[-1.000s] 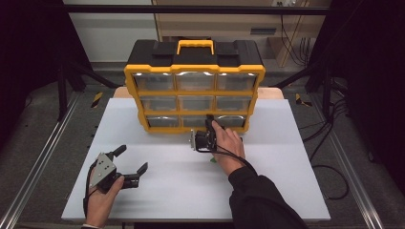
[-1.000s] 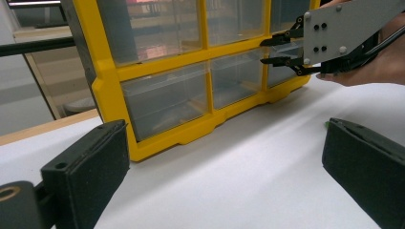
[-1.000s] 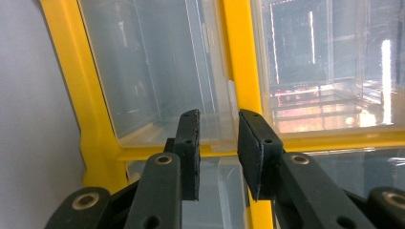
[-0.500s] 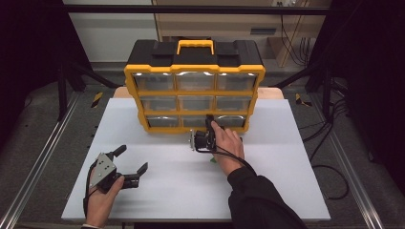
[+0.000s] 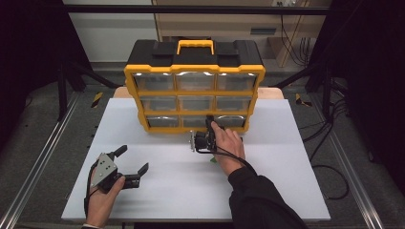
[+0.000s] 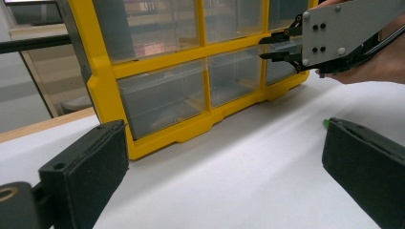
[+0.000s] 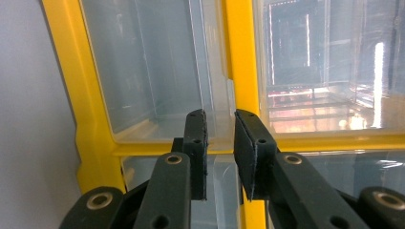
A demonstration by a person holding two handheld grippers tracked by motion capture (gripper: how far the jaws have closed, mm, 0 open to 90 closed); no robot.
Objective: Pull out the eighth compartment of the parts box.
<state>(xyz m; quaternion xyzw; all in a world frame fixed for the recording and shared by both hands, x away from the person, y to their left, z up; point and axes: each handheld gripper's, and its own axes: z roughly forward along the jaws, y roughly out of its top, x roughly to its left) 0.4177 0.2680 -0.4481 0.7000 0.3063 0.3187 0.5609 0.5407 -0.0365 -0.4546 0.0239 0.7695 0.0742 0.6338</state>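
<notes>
Right gripper (image 5: 210, 123) jaws slightly closer, clamped on drawer (image 5: 228, 121) edge, left gripper (image 5: 130, 159) apart.

Room: white worktop (image 5: 286, 191) with wooden edge at rear; grey floor (image 5: 43, 129), metal rails (image 5: 28, 186) either side; black drapes (image 5: 28, 43); pale wall panel (image 5: 110, 28); trailing cables (image 5: 329, 143).

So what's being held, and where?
Right gripper: fingers pinch a bottom-row drawer by the clear lip at its top edge. Left gripper holds nothing.
</notes>
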